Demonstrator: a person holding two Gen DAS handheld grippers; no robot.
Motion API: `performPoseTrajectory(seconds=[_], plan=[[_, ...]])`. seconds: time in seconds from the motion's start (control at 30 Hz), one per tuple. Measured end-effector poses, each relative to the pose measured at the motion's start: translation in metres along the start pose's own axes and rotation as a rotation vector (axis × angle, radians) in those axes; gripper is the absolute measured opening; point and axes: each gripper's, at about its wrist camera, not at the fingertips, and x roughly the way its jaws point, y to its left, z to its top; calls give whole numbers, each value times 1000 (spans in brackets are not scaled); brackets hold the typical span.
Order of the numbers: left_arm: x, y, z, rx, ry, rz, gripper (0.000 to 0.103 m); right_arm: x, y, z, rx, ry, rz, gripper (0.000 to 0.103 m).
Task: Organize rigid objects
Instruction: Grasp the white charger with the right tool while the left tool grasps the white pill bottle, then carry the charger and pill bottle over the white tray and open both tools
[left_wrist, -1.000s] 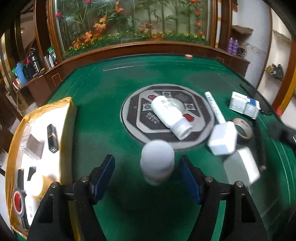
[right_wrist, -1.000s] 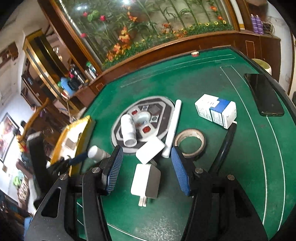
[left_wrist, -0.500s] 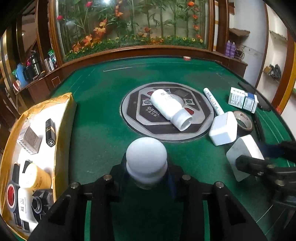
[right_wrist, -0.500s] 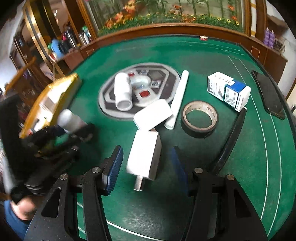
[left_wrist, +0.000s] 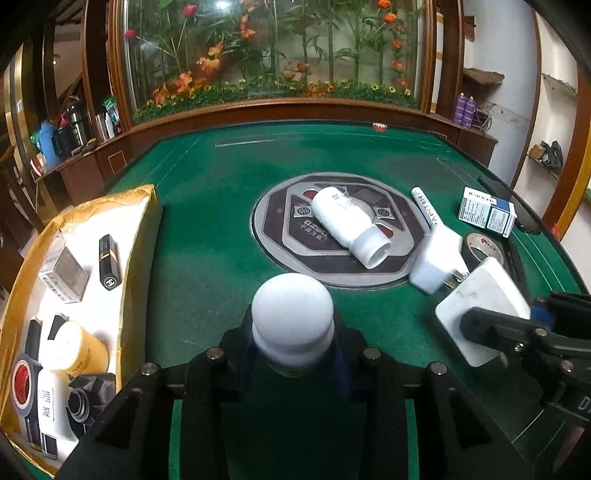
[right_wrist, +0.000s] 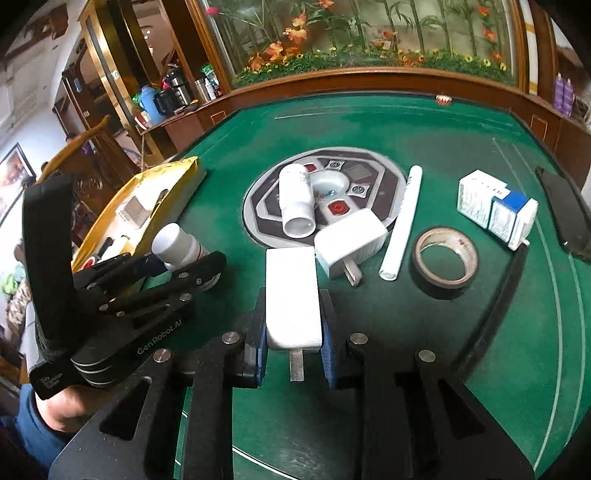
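The left gripper (left_wrist: 293, 350) had its jaws clenched on a small white round-capped plastic bottle (left_wrist: 293, 325), held cap-forward over the green felt desk (left_wrist: 207, 229). Beside it the right gripper (right_wrist: 293, 347) had its jaws clamped on the sides of a flat white plug-in charger block (right_wrist: 291, 295), prongs pointing back toward the handle.

Just ahead of that block lay a second white charger adapter (right_wrist: 349, 242), its prongs touching the felt, at the edge of the grey octagonal centre panel (right_wrist: 373, 173) set into the desk. A larger white bottle (right_wrist: 295, 203) lay on its side across that panel, open mouth toward me. To the right came a white marker tube (right_wrist: 402, 221), then a roll of black tape (right_wrist: 445, 258), then a white-and-blue carton (right_wrist: 495, 206), with a black phone (right_wrist: 565, 218) near the rim.

Off to the left sat a yellow-sided tray with a white floor (left_wrist: 140, 236), holding a black lipstick (left_wrist: 108, 262), a grey box (left_wrist: 64, 275) and a yellow jar (left_wrist: 74, 347).
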Motion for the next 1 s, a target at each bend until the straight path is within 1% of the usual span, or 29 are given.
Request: performPoseTrajectory(seconds=[0.27, 0.73, 1.0], plan=[[-2, -1, 1, 17, -29, 24, 35, -2, 0, 3, 12, -25, 20, 23], [-9, -4, 0, 43, -76, 67, 35, 0, 1, 4, 11, -21, 42, 23], [-20, -4, -1, 50, -115, 115, 35, -5, 9, 4, -13, -64, 42, 23]])
